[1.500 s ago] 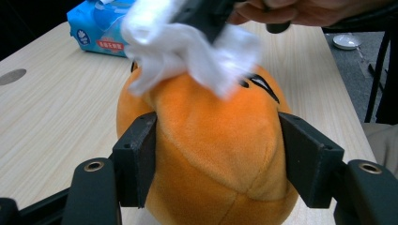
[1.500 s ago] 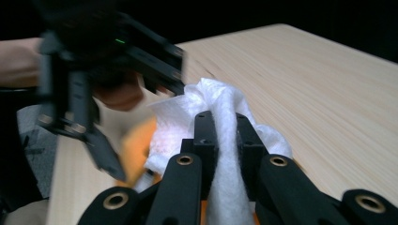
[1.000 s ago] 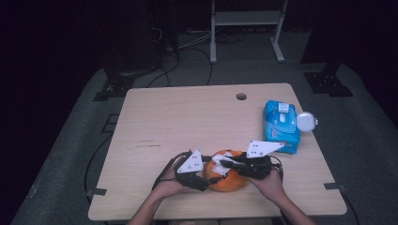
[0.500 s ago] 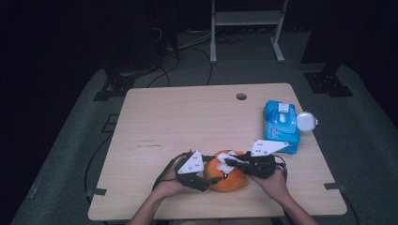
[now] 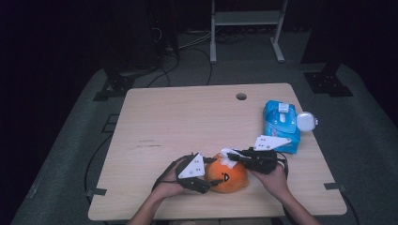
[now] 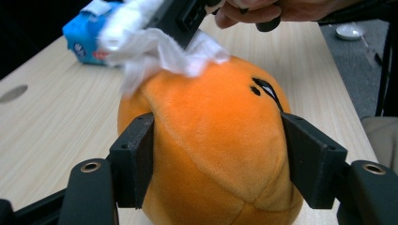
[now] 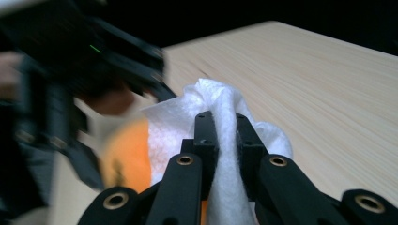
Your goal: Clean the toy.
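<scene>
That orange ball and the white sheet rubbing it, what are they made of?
The orange ball looks like a plush toy: short fuzzy nap, stitched seams, a stitched-looking face. The white sheet seems to be a soft tissue or wet wipe, crumpled and fibrous, pinched in the right claw. The left claw clamps the toy.

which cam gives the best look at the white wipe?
Right gripper view: the white wipe sits close up, pinched between the right gripper jaws. The left gripper view shows it draped on the orange plush toy. In the high view it is a small white patch.
</scene>
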`<state>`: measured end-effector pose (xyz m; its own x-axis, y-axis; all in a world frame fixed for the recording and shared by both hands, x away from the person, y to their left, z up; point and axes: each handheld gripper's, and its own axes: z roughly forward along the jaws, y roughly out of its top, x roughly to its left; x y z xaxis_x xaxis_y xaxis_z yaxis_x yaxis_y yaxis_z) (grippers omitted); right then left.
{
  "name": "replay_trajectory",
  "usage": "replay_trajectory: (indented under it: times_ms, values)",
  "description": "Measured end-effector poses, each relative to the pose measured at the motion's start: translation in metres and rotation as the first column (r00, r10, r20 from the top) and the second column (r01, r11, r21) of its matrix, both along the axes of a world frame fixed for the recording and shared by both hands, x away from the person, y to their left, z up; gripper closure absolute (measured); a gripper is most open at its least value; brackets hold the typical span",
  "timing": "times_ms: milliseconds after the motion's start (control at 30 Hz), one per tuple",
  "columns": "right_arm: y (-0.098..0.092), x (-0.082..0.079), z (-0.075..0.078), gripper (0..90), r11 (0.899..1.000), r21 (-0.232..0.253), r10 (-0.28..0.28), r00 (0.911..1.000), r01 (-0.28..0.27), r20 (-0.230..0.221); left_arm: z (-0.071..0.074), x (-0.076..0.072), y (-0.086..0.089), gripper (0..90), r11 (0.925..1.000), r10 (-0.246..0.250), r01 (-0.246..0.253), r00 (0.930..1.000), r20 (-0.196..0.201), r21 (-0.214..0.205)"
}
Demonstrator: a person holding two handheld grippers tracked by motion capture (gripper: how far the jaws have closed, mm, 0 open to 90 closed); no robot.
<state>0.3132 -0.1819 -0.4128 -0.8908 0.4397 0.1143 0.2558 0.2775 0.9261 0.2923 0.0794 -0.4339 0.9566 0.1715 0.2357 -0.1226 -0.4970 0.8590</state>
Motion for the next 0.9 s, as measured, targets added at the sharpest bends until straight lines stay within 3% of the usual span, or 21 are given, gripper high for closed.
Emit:
replay_trajectory:
  times_ms: [67, 167, 433, 567, 700, 800, 900]
  values:
    - [0.008, -0.004, 0.003, 82.1, 0.999, 0.007, 0.037, 0.9993, -0.037, 0.011, 0.000, -0.002, -0.001, 32.5, 0.9999, -0.006, 0.005, 0.9998, 0.020, 0.013]
    - [0.014, -0.006, 0.003, 82.2, 0.999, -0.028, 0.038, 0.9986, -0.037, 0.037, -0.001, -0.001, 0.002, 32.6, 0.9999, 0.005, -0.005, 1.0000, 0.005, 0.011]
    - [-0.015, 0.011, -0.010, 82.2, 0.997, -0.058, -0.060, 0.9982, 0.059, -0.010, -0.007, 0.009, 0.017, 32.4, 0.9986, 0.048, -0.050, 0.9948, -0.089, -0.017]
    - [-0.014, 0.009, -0.011, 82.1, 0.996, -0.058, -0.068, 0.9976, 0.068, -0.009, -0.002, 0.011, 0.013, 18.7, 0.9960, 0.081, -0.085, 0.9888, -0.125, -0.028]
    - [-0.005, 0.007, -0.009, 82.0, 0.998, -0.044, -0.055, 0.9985, 0.055, 0.001, 0.002, 0.007, 0.007, 16.4, 0.9950, 0.069, -0.075, 0.9927, -0.099, -0.066]
    - [0.000, 0.005, -0.008, 81.9, 0.998, -0.049, -0.043, 0.9990, 0.044, 0.012, 0.000, 0.008, 0.010, 25.8, 0.9964, 0.068, -0.072, 0.9932, -0.095, -0.045]
    - [-0.005, 0.008, -0.009, 81.9, 0.998, -0.045, -0.042, 0.9991, 0.042, 0.000, -0.002, 0.014, 0.016, 32.2, 0.9946, 0.092, -0.097, 0.9876, -0.128, -0.037]
